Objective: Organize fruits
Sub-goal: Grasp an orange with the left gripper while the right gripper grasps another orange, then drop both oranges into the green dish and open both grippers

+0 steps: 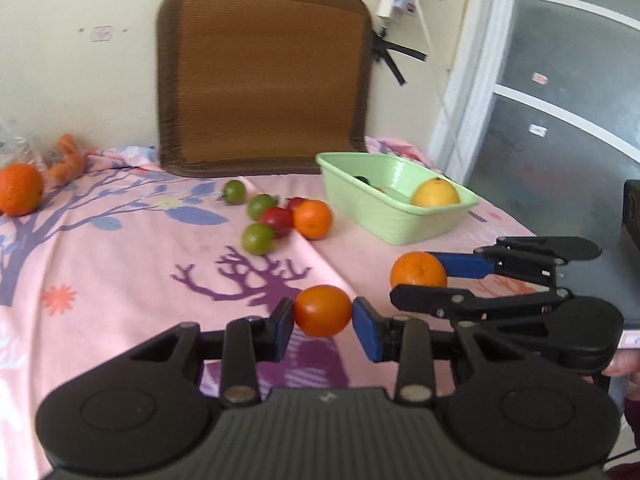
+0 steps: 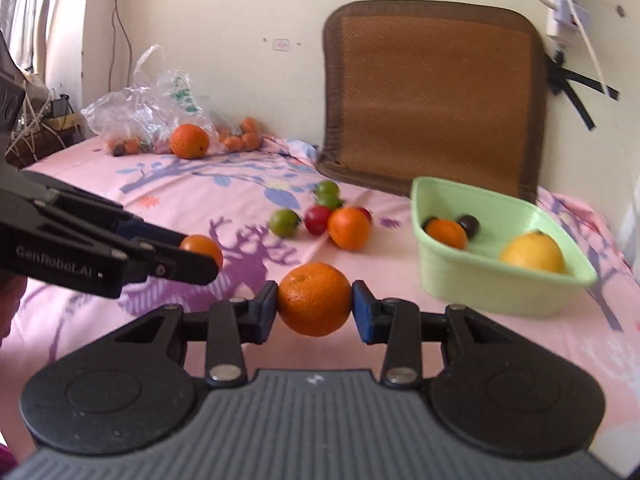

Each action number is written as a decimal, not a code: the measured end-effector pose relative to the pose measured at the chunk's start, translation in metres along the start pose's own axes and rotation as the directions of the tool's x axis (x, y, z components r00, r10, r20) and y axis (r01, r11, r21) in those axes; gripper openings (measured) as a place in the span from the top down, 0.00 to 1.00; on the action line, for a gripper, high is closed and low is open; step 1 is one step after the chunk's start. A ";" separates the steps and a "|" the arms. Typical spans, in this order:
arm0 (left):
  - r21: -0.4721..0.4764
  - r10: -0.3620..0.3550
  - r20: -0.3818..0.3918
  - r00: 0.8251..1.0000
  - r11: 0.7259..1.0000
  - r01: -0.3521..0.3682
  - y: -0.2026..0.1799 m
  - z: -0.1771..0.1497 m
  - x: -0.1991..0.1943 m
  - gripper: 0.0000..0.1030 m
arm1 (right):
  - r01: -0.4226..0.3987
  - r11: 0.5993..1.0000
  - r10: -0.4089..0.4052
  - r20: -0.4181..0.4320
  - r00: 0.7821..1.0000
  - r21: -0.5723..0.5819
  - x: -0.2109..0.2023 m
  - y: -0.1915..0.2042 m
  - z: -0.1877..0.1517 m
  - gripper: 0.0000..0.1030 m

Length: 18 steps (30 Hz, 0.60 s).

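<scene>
My left gripper (image 1: 323, 316) is shut on a small smooth orange fruit (image 1: 323, 310), held above the pink cloth; the fruit also shows in the right wrist view (image 2: 201, 249). My right gripper (image 2: 314, 306) is shut on a larger orange (image 2: 314, 298), seen in the left wrist view (image 1: 418, 270) just right of the left gripper. A green basket (image 2: 480, 280) stands to the right with a yellow citrus (image 2: 532, 252), an orange fruit (image 2: 446, 233) and a dark fruit (image 2: 468, 224) inside. A cluster of green tomatoes (image 1: 258, 238), red tomatoes (image 1: 277, 219) and an orange (image 1: 313, 218) lies mid-table.
A big orange (image 2: 189, 141) and a plastic bag (image 2: 148, 116) with carrots (image 2: 244, 138) lie at the far left. A brown seat cushion (image 2: 432, 92) leans on the back wall. The table's right edge (image 1: 532, 236) drops off beside the basket.
</scene>
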<state>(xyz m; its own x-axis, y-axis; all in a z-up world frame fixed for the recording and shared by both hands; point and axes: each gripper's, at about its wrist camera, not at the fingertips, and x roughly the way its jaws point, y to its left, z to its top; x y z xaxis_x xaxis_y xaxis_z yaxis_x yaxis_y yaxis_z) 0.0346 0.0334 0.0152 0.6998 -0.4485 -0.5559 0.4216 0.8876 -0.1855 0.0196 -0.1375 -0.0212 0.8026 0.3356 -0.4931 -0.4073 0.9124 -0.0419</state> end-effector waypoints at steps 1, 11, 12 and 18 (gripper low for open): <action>0.017 -0.011 -0.010 1.000 1.000 0.011 -0.010 -0.001 0.007 0.68 | 0.013 1.000 -0.013 -0.005 1.000 0.005 -0.004 -0.003 -0.004 0.59; 0.100 0.025 -0.058 0.998 0.995 -0.019 -0.048 -0.010 0.032 0.62 | 0.023 0.998 -0.022 -0.015 1.000 0.057 -0.013 -0.011 -0.023 0.58; 0.101 0.031 -0.057 0.998 0.995 -0.025 -0.049 -0.009 0.031 0.59 | 0.021 0.998 -0.020 -0.010 1.000 0.062 -0.013 -0.011 -0.024 0.57; 0.131 0.032 -0.066 0.997 0.991 -0.023 -0.056 -0.008 0.036 0.70 | 0.000 0.998 -0.001 0.015 1.000 0.059 -0.017 -0.016 -0.030 0.59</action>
<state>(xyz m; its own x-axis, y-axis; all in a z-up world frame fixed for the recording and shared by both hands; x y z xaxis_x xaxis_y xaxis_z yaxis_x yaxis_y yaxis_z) 0.0316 -0.0315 -0.0006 0.6733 -0.4121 -0.6139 0.4772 0.8764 -0.0649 -0.0003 -0.1643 -0.0381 0.8097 0.3382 -0.4796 -0.3806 0.9247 0.0096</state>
